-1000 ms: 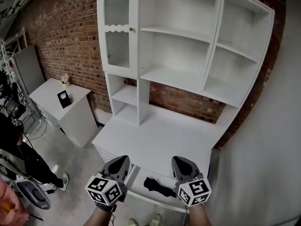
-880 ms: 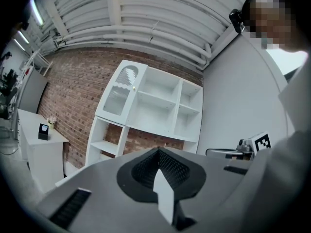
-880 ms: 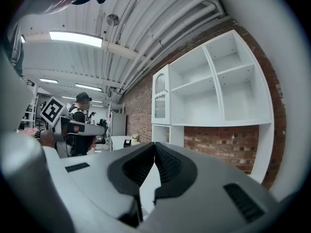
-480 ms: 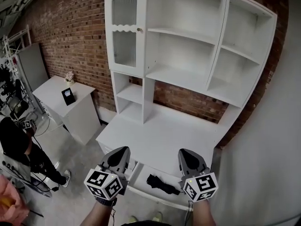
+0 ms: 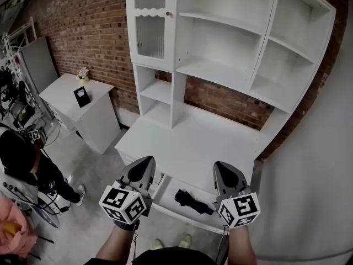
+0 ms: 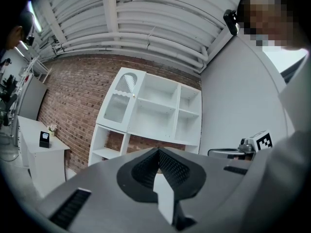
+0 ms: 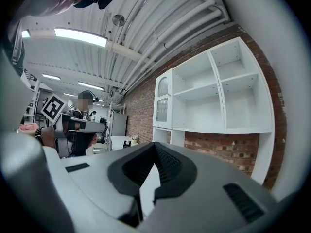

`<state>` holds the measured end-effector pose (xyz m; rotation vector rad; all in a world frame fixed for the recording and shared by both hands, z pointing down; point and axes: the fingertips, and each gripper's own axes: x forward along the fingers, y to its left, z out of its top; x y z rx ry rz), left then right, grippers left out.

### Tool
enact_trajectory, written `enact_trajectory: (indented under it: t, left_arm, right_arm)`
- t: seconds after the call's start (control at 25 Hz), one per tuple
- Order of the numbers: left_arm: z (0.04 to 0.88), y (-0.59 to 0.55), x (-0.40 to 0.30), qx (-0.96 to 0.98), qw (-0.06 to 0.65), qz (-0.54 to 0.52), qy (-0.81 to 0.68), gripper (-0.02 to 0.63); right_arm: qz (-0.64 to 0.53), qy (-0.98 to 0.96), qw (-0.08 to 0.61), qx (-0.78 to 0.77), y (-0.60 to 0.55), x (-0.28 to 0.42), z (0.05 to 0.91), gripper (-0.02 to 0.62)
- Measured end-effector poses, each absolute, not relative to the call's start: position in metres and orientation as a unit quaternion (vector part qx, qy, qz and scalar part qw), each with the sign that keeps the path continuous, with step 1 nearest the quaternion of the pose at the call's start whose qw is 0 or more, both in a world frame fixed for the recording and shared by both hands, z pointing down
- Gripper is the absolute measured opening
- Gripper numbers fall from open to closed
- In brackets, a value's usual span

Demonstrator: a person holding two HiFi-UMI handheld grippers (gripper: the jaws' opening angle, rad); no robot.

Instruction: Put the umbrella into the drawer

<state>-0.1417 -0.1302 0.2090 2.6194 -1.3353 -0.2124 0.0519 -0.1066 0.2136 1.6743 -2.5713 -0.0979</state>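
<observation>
1. My left gripper [image 5: 146,161] is clenched on nothing. Its own view shows the jaws meeting, with only the shelves [image 6: 160,108] beyond them.
2. My right gripper [image 5: 223,165] is the same: jaws together, empty, held level above the drawer [image 5: 185,218].
3. The umbrella [image 5: 193,201] lies folded in the open drawer, towards its right half and lengthwise along it. Neither gripper touches it.
4. So I judge the putting-in done. What is left, if anything, is to push the drawer shut under the desk [image 5: 187,148].
5. To do that well, I'd bring both grippers down to the drawer's front edge, one towards each end, so the push is even and the drawer doesn't skew.
6. I'd leave the jaws shut and press with the blunt tips — there's no need to grasp anything.
7. Before pushing, I'd check that the umbrella sits below the rim. From the head view it looks low and flat, but I cannot tell its clearance for sure.
8. I'd push slowly — a quick shove could send the umbrella sliding to the back, where it might jam.
</observation>
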Motion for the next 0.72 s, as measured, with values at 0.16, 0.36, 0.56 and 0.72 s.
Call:
enact_trajectory:
  t: [0.16,0.36,0.56,0.72]
  left_arm:
    - [0.2110,-0.1322,-0.1435,0.884,0.106,-0.076,-0.450,0.006]
    - [0.2108,-0.1319,-0.1458,0.882,0.101,-0.072,-0.455,0.006]
    - [0.2094,-0.1319,-0.1452,0.882,0.096,-0.069,-0.457,0.006]
    - [0.2098,-0.1319,-0.1463,0.882,0.099,-0.070,-0.456,0.006]
  right_arm:
    - [-0.035,-0.837,0.035,0.544,-0.1073,0.0500,0.2117,0.003]
    - [-0.034,-0.837,0.036,0.545,-0.1082,0.0504,0.2116,0.003]
    - [-0.031,-0.838,0.036,0.544,-0.1098,0.0491,0.2119,0.002]
    - [-0.030,-0.839,0.035,0.542,-0.1100,0.0475,0.2114,0.003]
